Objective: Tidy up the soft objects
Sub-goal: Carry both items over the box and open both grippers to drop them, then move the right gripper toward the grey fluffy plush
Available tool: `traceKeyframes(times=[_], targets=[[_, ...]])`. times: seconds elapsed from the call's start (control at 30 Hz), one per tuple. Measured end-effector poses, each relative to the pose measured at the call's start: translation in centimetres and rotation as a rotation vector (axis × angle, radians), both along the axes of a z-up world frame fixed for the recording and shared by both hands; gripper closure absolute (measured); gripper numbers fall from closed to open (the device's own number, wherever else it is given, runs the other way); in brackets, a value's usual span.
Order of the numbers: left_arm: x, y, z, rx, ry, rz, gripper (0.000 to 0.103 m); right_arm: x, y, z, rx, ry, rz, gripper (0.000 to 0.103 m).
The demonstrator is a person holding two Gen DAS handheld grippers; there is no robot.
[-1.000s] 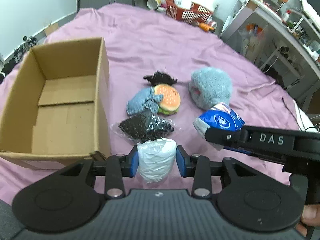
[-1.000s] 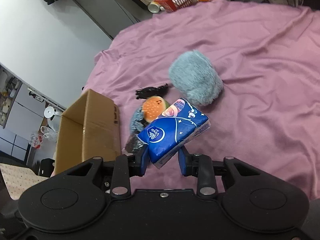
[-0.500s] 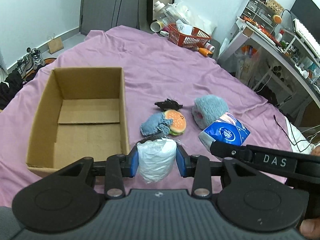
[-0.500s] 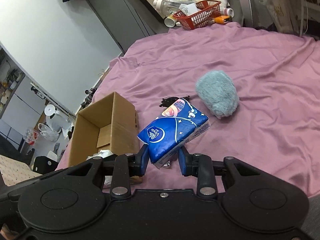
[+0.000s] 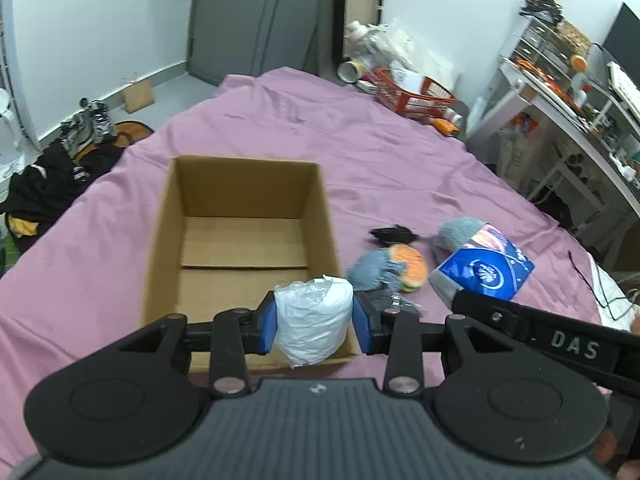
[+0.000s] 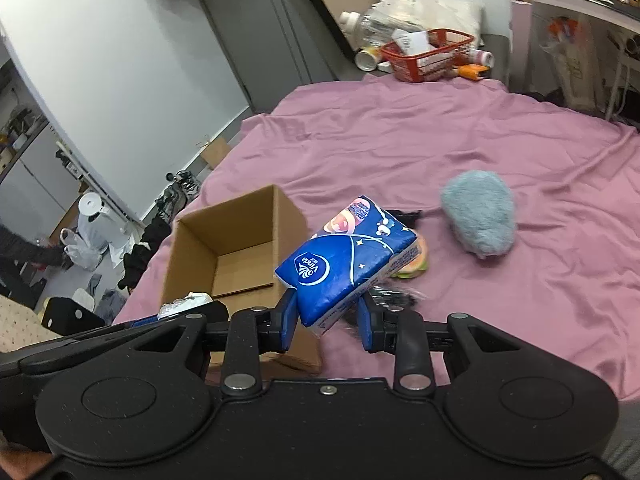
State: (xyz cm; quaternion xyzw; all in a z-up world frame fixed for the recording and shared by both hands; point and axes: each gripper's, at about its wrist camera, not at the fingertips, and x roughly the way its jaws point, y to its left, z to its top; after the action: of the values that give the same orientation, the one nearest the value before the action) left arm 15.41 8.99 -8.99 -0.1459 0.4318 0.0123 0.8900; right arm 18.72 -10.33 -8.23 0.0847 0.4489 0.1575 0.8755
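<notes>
- A white crinkled plastic bundle is clamped between the left gripper fingers, above the open brown cardboard box.
- A blue tissue pack is clamped between the right gripper fingers.

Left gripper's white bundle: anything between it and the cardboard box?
Nothing visible. The white plastic-wrapped bundle, clamped in the left gripper, sits at the near wall of the cardboard box, whose open top and visible floor are bare.

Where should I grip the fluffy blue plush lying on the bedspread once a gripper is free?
Grip the fluffy blue plush across its narrower width at mid-body, coming from above. It lies flat, an elongated dome with bare purple bedspread around it, so the fingers can straddle both long sides.
</notes>
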Motion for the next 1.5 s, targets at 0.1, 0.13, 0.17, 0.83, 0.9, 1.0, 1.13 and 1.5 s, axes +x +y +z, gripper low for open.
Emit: traceKeyframes(times=[0.1, 0.13, 0.17, 0.83, 0.9, 1.0, 1.13, 1.5], targets=[[0.0, 1.3, -0.5, 0.0, 0.019, 0.02, 0.066, -0.1, 1.4, 0.1, 0.002, -0.005, 0.023, 0.073], [0.0, 1.7, -0.6, 0.0, 0.024, 0.025, 0.066, -0.1, 1.9, 0.1, 0.003, -0.005, 0.03, 0.072], [0.0, 2.3, -0.9, 0.0, 0.031, 0.031, 0.066, -0.2, 2.3, 0.1, 0.005, -0.005, 0.036, 0.072], [0.9, 7.3, -1.2, 0.026, 0.067, 0.166, 0.04, 0.7, 8.0, -2.5, 0.033, 0.056, 0.174, 0.068], [0.9, 7.6, -0.8, 0.026, 0.065, 0.181, 0.034, 0.6, 8.2, -2.6, 0.045, 0.065, 0.198, 0.061], [1.1, 7.4, -0.6, 0.017, 0.073, 0.194, 0.031, 0.2, 7.9, -2.3, 0.045, 0.064, 0.205, 0.052], [1.2, 6.7, -0.4, 0.013, 0.08, 0.189, 0.026, 0.1, 6.2, -1.7, 0.056, 0.066, 0.182, 0.049], [0.5, 3.6, 0.8, 0.043, 0.08, 0.17, 0.024, -0.4, 0.3, -0.9, 0.048, 0.047, 0.105, 0.043]])
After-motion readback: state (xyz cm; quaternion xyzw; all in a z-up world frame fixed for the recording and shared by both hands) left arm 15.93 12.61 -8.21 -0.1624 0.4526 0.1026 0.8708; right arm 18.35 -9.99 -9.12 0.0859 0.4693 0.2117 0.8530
